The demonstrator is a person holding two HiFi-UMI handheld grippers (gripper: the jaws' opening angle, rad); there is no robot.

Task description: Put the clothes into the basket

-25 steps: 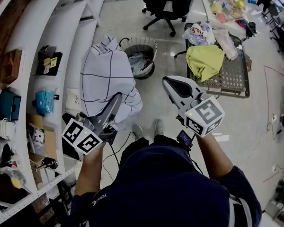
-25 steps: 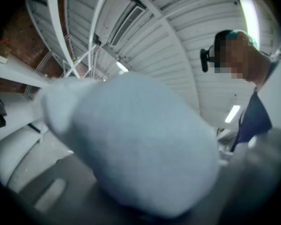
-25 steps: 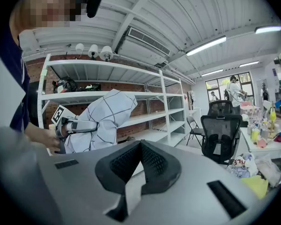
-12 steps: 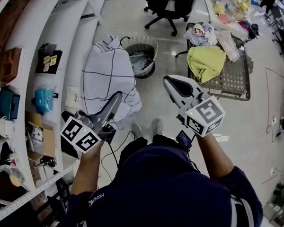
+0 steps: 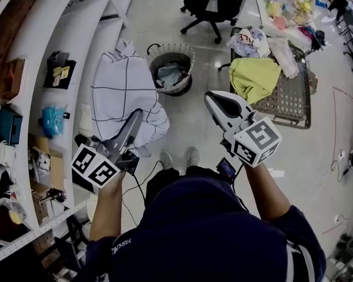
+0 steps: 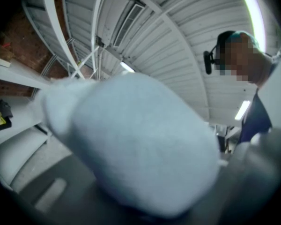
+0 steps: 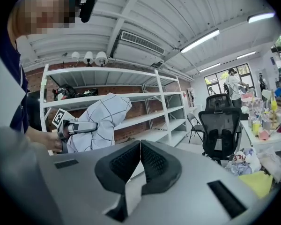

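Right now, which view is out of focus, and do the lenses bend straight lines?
Left gripper view: the checked garment fills the frame, blurred, too close to the lens. Right gripper view: sharp; the shelves bow. Head view: sharp too; the shelves curve along its left edge.

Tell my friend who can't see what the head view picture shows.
Seen from above, a person's left gripper holds a white checked garment near a round basket on the floor that has clothes in it. The right gripper is shut and empty, and a yellow-green cloth lies on a wire rack.
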